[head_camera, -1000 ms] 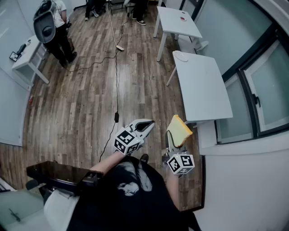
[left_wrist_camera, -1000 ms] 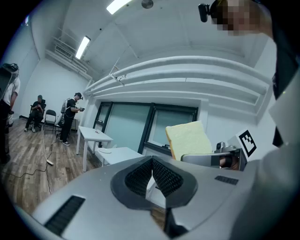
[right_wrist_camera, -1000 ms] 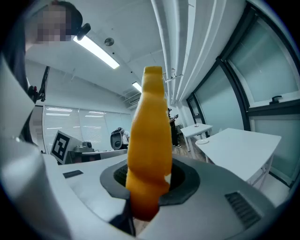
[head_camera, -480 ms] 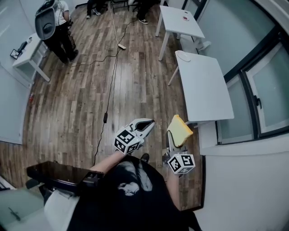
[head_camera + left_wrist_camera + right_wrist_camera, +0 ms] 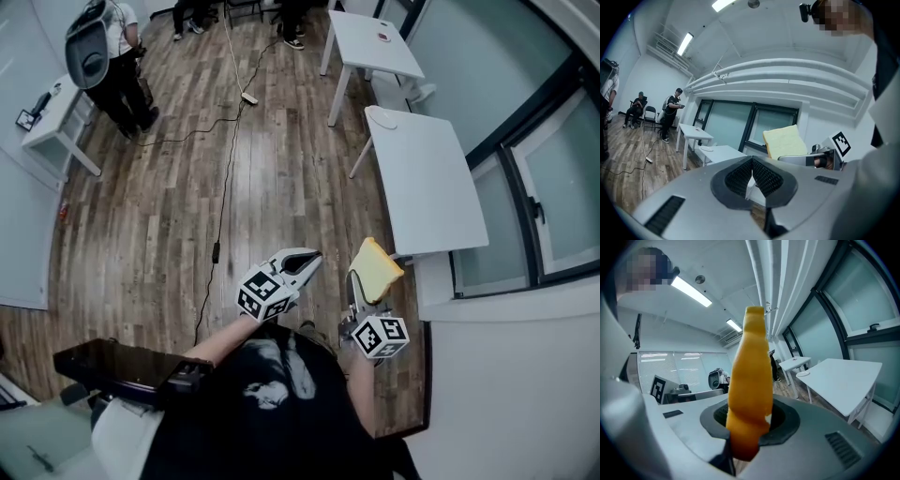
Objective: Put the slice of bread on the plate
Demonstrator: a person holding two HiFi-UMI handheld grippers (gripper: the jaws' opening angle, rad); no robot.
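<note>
Fingers [image 5: 785, 423] of the right gripper [image 5: 359, 284] stay clamped on the pale yellow slice of bread [image 5: 377, 269], mid-frame.
Left gripper [image 5: 302, 264] has its fingers together, empty. The wooden floor [image 5: 178, 187] has slid past slightly, so the approach is under way, yet what seems the white round plate [image 5: 379, 116] on the white surface [image 5: 427, 187], upper right, remains well apart.

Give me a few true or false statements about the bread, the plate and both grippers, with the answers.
1. The right gripper is shut on the bread. True.
2. The bread lies on the plate. False: it is held upright in the right gripper, well apart from the plate.
3. The left gripper has its jaws together with nothing between them. True.
4. The plate sits on the floor. False: it sits at the far end of the nearer white table.
5. A cable runs across the floor. True.
</note>
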